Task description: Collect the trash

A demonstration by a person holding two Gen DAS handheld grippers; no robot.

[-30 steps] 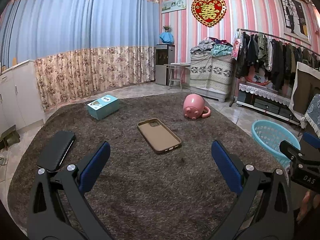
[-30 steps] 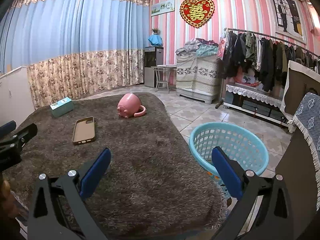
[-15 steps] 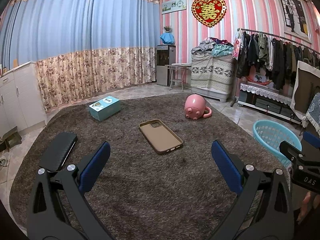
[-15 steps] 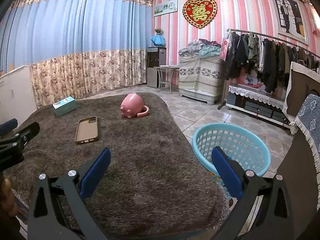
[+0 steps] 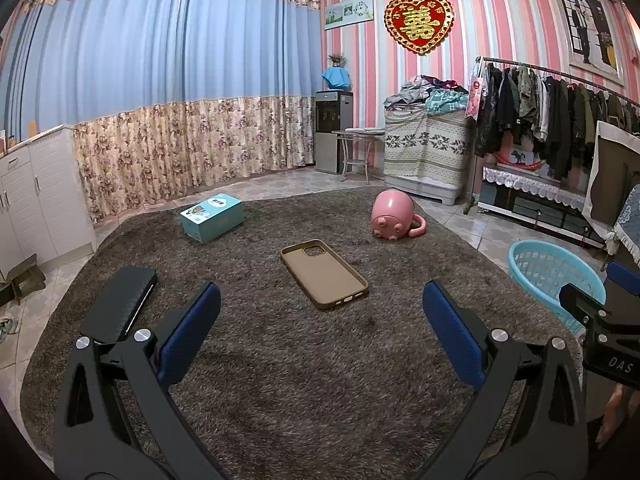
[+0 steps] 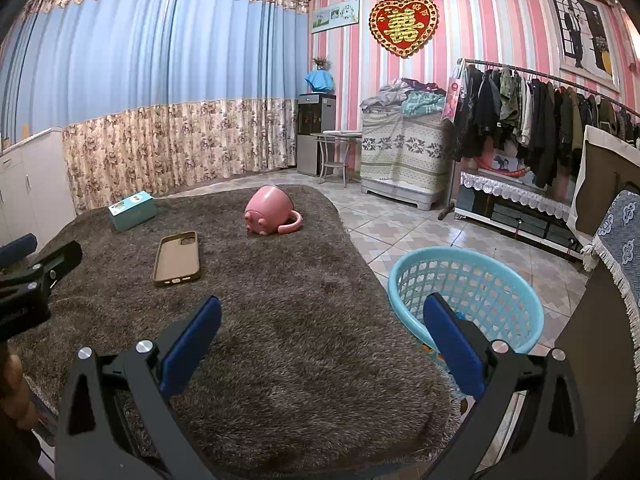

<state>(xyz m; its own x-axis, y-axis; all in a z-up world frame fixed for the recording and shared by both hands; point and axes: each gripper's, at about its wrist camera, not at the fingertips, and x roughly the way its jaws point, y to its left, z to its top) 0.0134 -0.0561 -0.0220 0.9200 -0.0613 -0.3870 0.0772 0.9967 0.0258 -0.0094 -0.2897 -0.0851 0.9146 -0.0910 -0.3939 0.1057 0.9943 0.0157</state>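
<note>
Your left gripper [image 5: 320, 334] hovers over the shaggy brown rug [image 5: 304, 380], its blue-padded jaws spread wide with nothing between them. Straight ahead of it lies a tan phone case [image 5: 324, 274], open side up, a little beyond the fingertips. A black flat case [image 5: 120, 304] rests just beside the left finger, a teal box [image 5: 212, 217] sits farther back on the left, and a pink pig-shaped mug [image 5: 394, 216] lies tipped on its side at the far right of the rug.

Your right gripper [image 6: 322, 340] is likewise spread and holds nothing, poised above the rug's near right edge. The light blue basket [image 6: 500, 280] stands on the tiled floor just beside the rug, partly behind the right finger. From this view the phone case lies ahead to the left, well apart from the jaws.
</note>
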